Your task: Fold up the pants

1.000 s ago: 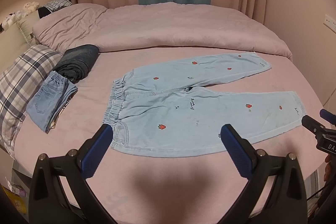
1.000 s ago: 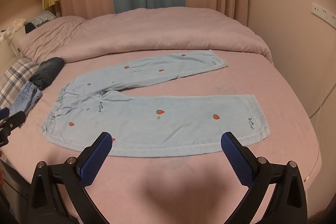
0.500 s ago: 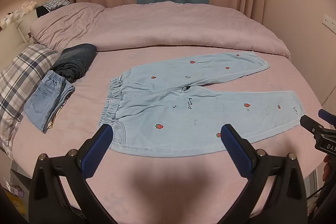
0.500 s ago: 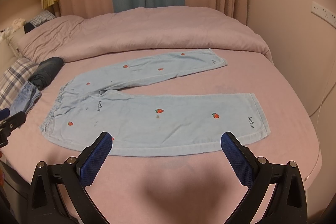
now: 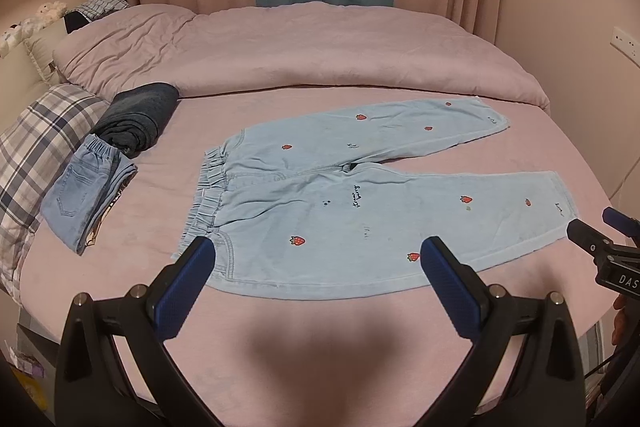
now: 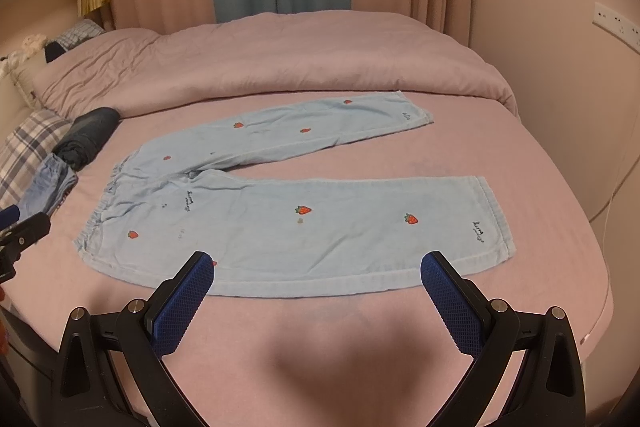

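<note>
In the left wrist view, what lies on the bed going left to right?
Plaid pillow → folded denim jeans → light blue strawberry pants, spread flat → tip of the right gripper at the frame's right edge.

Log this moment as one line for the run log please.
phase: pre-grasp | pants: flat on bed, legs apart, unfolded | left gripper: open, empty | right gripper: open, empty
</note>
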Demonstrator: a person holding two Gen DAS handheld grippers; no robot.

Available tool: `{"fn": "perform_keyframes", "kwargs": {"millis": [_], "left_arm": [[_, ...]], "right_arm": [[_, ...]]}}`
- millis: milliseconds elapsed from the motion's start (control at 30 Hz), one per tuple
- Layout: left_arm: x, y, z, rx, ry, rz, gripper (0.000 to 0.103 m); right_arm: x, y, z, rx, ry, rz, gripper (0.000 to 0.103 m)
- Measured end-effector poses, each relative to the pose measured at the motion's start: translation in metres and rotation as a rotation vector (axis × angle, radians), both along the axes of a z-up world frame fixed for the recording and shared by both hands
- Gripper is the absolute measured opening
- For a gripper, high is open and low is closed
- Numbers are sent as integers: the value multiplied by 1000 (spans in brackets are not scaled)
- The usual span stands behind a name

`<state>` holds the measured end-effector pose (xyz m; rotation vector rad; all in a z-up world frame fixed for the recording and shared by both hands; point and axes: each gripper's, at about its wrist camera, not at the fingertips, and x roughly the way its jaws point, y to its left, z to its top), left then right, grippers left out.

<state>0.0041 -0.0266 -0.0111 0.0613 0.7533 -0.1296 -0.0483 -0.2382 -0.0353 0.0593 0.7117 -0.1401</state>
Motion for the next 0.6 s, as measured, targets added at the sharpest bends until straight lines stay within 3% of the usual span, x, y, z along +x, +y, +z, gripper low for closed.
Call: {"fn": "perform_keyframes", "kwargs": {"millis": [600], "left_arm": [[2,-1,-2,-8,8,-16,103]], "right_arm": [[-2,-2,0,-2,4,-11,103]]}}
